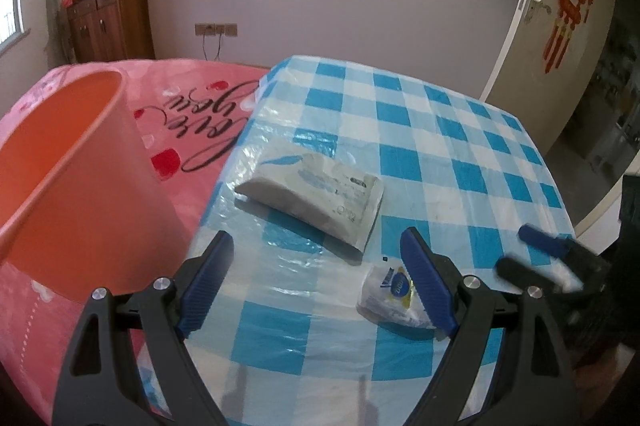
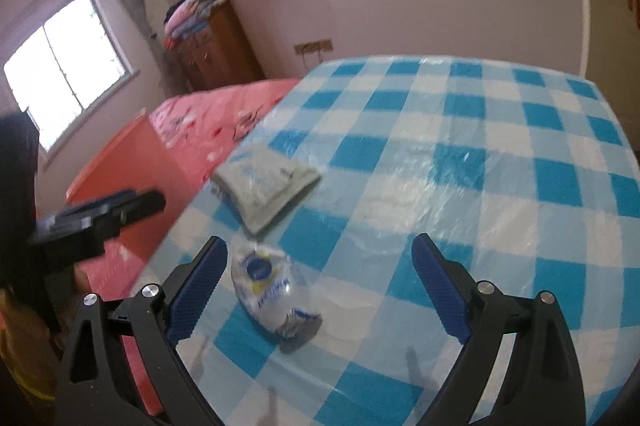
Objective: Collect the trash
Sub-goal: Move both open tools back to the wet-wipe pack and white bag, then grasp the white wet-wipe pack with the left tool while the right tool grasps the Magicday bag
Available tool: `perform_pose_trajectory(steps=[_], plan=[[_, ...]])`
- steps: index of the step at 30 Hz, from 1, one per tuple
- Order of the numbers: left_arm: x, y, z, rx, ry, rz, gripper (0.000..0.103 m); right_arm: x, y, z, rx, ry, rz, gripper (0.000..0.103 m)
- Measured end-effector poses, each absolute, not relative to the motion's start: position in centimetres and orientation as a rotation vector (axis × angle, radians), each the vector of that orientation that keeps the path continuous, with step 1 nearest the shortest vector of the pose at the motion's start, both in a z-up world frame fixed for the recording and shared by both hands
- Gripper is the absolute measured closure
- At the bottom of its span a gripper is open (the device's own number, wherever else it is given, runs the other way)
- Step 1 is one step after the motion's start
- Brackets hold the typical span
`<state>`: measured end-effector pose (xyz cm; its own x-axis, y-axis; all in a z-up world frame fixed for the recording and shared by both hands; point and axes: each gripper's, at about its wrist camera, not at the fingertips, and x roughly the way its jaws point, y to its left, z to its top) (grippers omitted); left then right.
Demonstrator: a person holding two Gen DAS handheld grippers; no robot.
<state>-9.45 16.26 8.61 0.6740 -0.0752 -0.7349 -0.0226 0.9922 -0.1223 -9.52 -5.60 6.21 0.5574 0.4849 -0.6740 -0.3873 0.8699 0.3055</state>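
Left tongs: black arms with blue pads, jaws spread wide, nothing between the pads; positioned over the near left part of the surface, pointing down at it.
Right tongs: same build, jaws spread wide, empty; positioned over the near part of the surface. In the left wrist view they show blurred at the right edge.
Crumpled wrapper: small clear-and-white plastic wrapper with a round blue and yellow label; lies on the surface near its near edge, left of centre. In the right wrist view it sits inside the jaw opening, just beside the left pad, whether touching it cannot be told. In the left wrist view it lies at the right pad, partly hidden behind it.
Flat packet: white-grey rectangular pouch with blue print; lies flat near the left edge of the surface, farther in than the crumpled wrapper and apart from it; no tongs touch it.
Surface: covered with a blue-and-white check cloth under a clear plastic sheet.
Orange bin: open-topped plastic bin, standing just off the left edge of the surface; interior contents not visible.
Bed: pink cover with dark script lettering, beyond the left edge of the surface, behind the orange bin.
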Motion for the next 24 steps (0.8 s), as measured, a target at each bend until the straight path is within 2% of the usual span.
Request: perform_pose_trajectory(steps=[7,24], plan=[[-7.4,16.2,6.6,-0.204,0.887,-0.045,0.017,-9.9,-4.0,3.9,0.103,0.882,0.573,0.011],[-0.4,15.0,3.7,-0.310,0.958,-0.025,0.017,-9.1,-5.0,2.4,0.122,0.899,0.579,0.011]])
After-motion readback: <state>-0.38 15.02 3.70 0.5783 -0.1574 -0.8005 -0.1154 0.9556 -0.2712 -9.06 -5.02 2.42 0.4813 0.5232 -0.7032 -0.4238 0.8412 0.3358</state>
